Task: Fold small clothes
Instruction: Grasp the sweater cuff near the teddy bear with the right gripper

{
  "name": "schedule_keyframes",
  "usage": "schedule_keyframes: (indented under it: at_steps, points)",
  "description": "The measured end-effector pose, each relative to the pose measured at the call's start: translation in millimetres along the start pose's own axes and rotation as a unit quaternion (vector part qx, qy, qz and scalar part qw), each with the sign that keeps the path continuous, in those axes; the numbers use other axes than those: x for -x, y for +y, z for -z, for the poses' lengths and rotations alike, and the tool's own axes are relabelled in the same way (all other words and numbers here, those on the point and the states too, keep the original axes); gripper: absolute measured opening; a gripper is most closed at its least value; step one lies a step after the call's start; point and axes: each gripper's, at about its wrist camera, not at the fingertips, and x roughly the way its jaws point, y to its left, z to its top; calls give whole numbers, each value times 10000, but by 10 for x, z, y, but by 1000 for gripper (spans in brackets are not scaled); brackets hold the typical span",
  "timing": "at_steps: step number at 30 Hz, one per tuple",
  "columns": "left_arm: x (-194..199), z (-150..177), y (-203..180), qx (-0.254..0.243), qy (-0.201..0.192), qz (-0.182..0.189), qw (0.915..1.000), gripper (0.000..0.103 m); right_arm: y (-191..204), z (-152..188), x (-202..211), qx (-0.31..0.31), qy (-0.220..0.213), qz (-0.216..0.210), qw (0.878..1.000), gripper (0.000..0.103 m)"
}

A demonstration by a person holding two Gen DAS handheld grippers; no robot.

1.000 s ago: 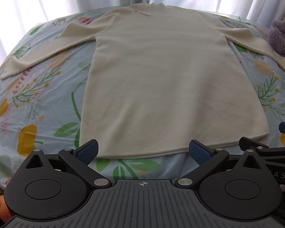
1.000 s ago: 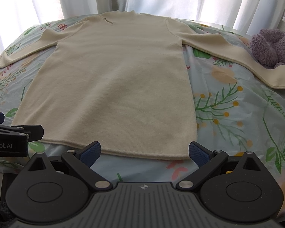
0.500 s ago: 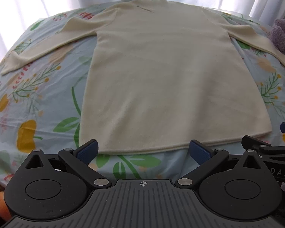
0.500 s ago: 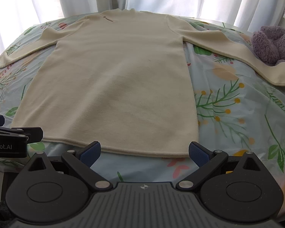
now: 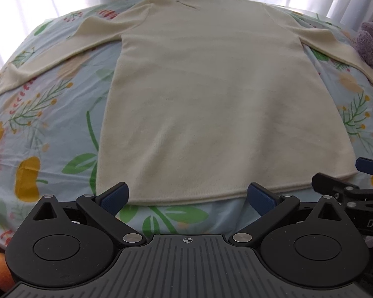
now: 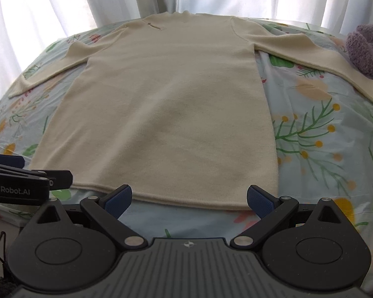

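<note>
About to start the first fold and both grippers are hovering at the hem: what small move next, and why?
Probably ease both open grippers, left gripper and right gripper, forward and down onto the bottom hem. The cream sweater lies flat with sleeves spread, and neither gripper holds anything yet.

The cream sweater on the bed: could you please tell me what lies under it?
The cream sweater lies flat on a floral bedsheet, which shows around its body and sleeves. Whatever part of the sheet sits beneath the fabric is covered, so nothing else can be confirmed there.

The sweater (image 5: pixel 206 104) lies flat on the bedsheet (image 5: pixel 37 129), a plush toy (image 6: pixel 368 49) seemingly touching its right sleeve (image 6: pixel 318 67).
</note>
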Motion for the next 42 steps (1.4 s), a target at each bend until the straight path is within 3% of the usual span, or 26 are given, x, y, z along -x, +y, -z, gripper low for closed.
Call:
schedule_keyframes:
  at_steps: [3, 5, 7, 9, 12, 15, 18, 19, 21, 24, 29, 31, 33, 36, 39, 42]
  points:
    - [-17, -77, 35, 53, -70, 89, 9999, 103, -178, -23, 102, -144, -881, -45, 9960, 99]
    - [-32, -158, 73, 148, -196, 132, 9996, 103, -393, -62, 201, -330, -1729, 15, 9844, 99]
    - [-65, -249, 119, 259, -318, 120, 9991, 103, -684, -165, 243, -734, -2236, 59, 9719, 99]
    - [-128, -355, 183, 407, -480, 72, 9980, 103, -1033, -328, 229, -1301, -2365, 226, 9626, 99]
    - [-240, -495, 285, 595, -497, 118, 9969, 103, -1575, -549, 182, -2144, -2493, 920, 9399, 99]
    - [-371, -623, 388, 731, -417, 150, 9963, 103, -2103, -667, 150, -2596, -2881, 1713, 9057, 97]
    - [-499, -752, 457, 754, -355, 49, 9965, 103, -2675, -745, 85, -3082, -2909, 2292, 8763, 69]
    - [-542, -794, 479, 765, -336, 4, 9965, 103, -2827, -762, 56, -3260, -2868, 2338, 8700, 57]
    - [-617, -873, 508, 843, -275, -62, 9960, 103, -3168, -770, -4, -3702, -2767, 2391, 8539, 51]
    - [-719, -983, 550, 1020, -162, 8, 9947, 103, -3496, -725, -124, -4161, -2781, 2419, 8313, 51]
    - [-825, -1122, 524, 913, -36, 85, 9958, 103, -3761, -667, -247, -4463, -2972, 2224, 8143, 49]
    - [-852, -1168, 515, 837, -21, 25, 9965, 103, -3806, -666, -250, -4492, -3136, 2074, 8105, 29]
    - [-870, -1210, 521, 805, -19, -6, 9968, 103, -3792, -700, -232, -4382, -3255, 2076, 8118, 21]
    - [-876, -1262, 559, 856, -71, 68, 9963, 103, -3633, -842, -155, -3966, -3201, 2368, 8271, 7]
    - [-861, -1344, 573, 841, -195, 191, 9961, 103, -3189, -1128, -57, -3065, -3351, 2340, 8597, 6]
    - [-823, -1464, 563, 790, -398, 369, 9954, 103, -2423, -1477, -13, -1745, -3573, 1696, 9017, 6]
